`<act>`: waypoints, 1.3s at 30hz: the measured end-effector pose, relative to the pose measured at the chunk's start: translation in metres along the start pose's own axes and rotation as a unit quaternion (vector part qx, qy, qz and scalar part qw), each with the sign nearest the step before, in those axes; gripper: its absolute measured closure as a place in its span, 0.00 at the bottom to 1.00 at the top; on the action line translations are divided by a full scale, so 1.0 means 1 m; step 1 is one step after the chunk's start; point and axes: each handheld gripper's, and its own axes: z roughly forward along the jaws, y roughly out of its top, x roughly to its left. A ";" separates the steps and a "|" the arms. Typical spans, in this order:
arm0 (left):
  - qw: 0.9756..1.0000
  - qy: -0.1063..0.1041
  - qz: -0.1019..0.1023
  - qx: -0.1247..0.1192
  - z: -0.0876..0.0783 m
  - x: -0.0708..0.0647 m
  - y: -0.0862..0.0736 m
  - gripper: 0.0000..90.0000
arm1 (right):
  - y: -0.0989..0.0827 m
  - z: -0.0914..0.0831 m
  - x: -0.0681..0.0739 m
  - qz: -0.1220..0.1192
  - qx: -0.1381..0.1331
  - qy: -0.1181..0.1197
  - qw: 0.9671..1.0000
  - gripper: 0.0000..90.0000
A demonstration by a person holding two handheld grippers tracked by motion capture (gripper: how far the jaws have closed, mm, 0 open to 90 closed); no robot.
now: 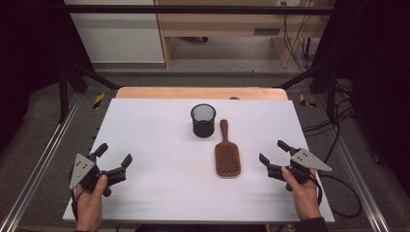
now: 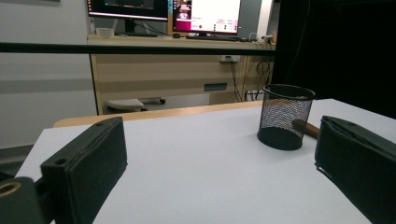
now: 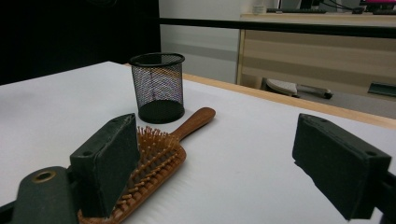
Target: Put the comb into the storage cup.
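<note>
Wooden hairbrush (image 1: 227,153) lay bristles up just left of right gripper (image 1: 274,155), jaws apart, empty. Mesh cup (image 1: 203,120) stood beyond brush. Left gripper (image 1: 114,157) jaws apart, empty, well apart from both.

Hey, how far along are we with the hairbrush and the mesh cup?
Nothing looks done yet: the hairbrush lies bristles-up on the table beside the empty mesh cup. Nothing is in hand; the left gripper and right gripper are open. Any picking up is still ahead.
</note>
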 end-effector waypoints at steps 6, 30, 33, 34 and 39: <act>1.000 0.003 -0.001 0.003 0.000 0.000 -0.001 0.03 | -0.001 0.001 0.002 -0.002 0.004 -0.004 1.000 0.15; 1.000 -0.013 0.007 0.023 0.003 -0.008 -0.003 0.03 | 0.002 0.027 0.007 0.030 0.102 -0.022 0.994 0.11; 0.999 -0.020 0.012 0.029 0.005 -0.011 -0.004 0.03 | 0.010 0.036 0.007 0.028 0.114 -0.022 0.993 0.13; 0.999 -0.022 0.014 0.030 0.005 -0.012 -0.004 0.03 | 0.013 0.040 0.007 0.026 0.121 -0.025 0.992 0.15; 0.999 -0.029 0.019 0.033 0.004 -0.016 -0.004 0.03 | 0.023 0.058 0.010 0.009 0.144 -0.022 0.989 0.18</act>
